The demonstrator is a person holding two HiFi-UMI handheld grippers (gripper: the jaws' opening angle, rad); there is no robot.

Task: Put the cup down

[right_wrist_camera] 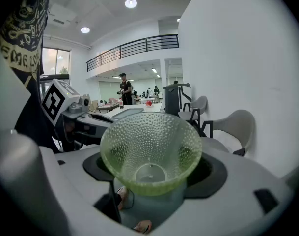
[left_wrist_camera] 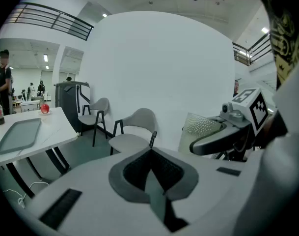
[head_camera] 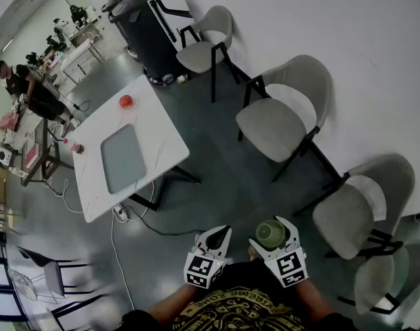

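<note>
A pale green, dimpled glass cup (head_camera: 270,234) sits between the jaws of my right gripper (head_camera: 272,229), which is shut on it and holds it over the floor, close to my body. In the right gripper view the cup (right_wrist_camera: 150,151) fills the middle, mouth towards the camera, and it is empty. My left gripper (head_camera: 214,240) hangs just to its left, jaws together with nothing between them. The left gripper view shows the cup (left_wrist_camera: 201,131) at the right. The white table (head_camera: 158,126) stands well ahead at the left, out of reach.
On the table lie a grey tray (head_camera: 123,158), a red object (head_camera: 126,101) and a small bottle (head_camera: 75,147). Three grey chairs (head_camera: 282,112) line the white wall at the right. A black bin (head_camera: 144,19) stands behind. A person (head_camera: 27,88) works far left. A cable (head_camera: 137,219) crosses the floor.
</note>
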